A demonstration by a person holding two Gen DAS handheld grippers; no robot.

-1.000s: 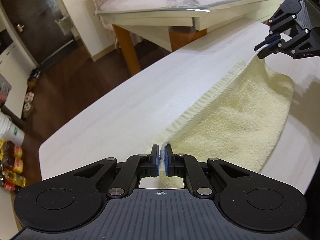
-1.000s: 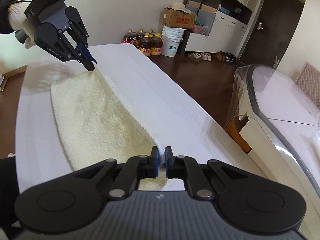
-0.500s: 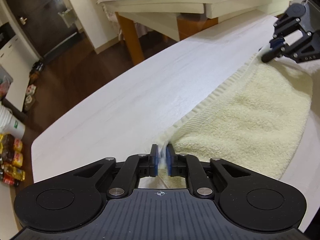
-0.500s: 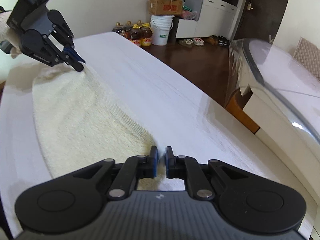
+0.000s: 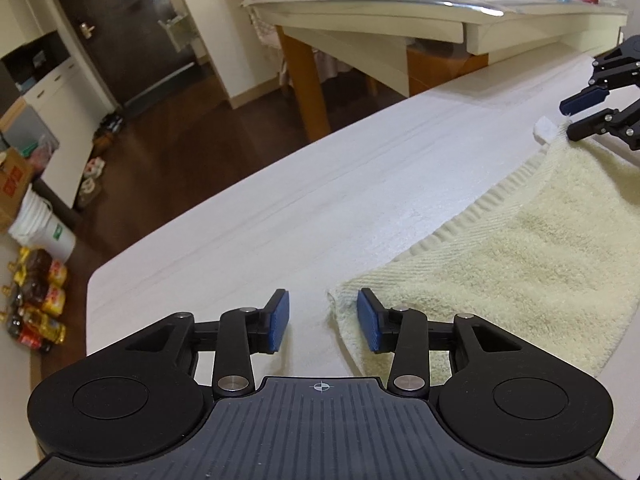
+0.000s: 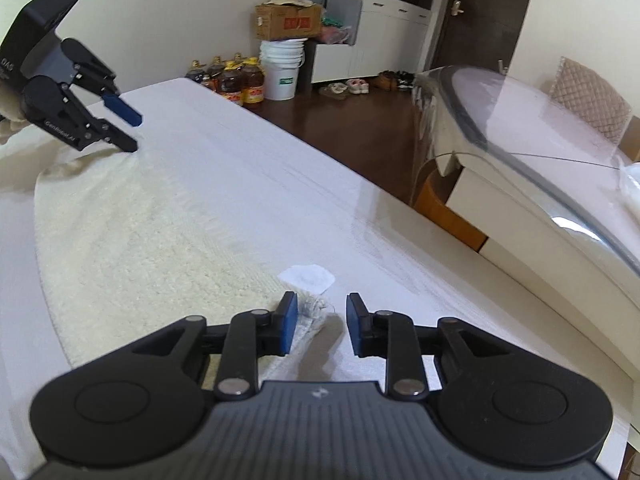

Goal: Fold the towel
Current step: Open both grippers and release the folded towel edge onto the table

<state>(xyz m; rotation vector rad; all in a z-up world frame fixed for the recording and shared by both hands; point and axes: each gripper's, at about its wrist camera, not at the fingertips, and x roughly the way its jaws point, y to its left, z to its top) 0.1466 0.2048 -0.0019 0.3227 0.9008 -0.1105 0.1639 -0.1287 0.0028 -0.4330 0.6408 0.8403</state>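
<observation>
A cream towel [image 5: 520,264] lies folded and flat on the white table [image 5: 280,208]. It also shows in the right wrist view [image 6: 132,240], with a white label [image 6: 307,277] at its near corner. My left gripper [image 5: 323,322] is open, its jaws on either side of one towel corner, which lies on the table. My right gripper [image 6: 318,326] is open just above the other corner. Each gripper shows in the other's view, the right one [image 5: 582,117] and the left one [image 6: 129,130], both open.
The table's far edge runs close beyond the towel. A second table [image 5: 420,20] with a glass top stands past it. Oil bottles [image 6: 236,80], a white bucket [image 6: 282,72] and shoes sit on the dark floor.
Both grippers lowered the towel's edge onto the table and then opened, letting go of the corners. The towel now lies flat.
</observation>
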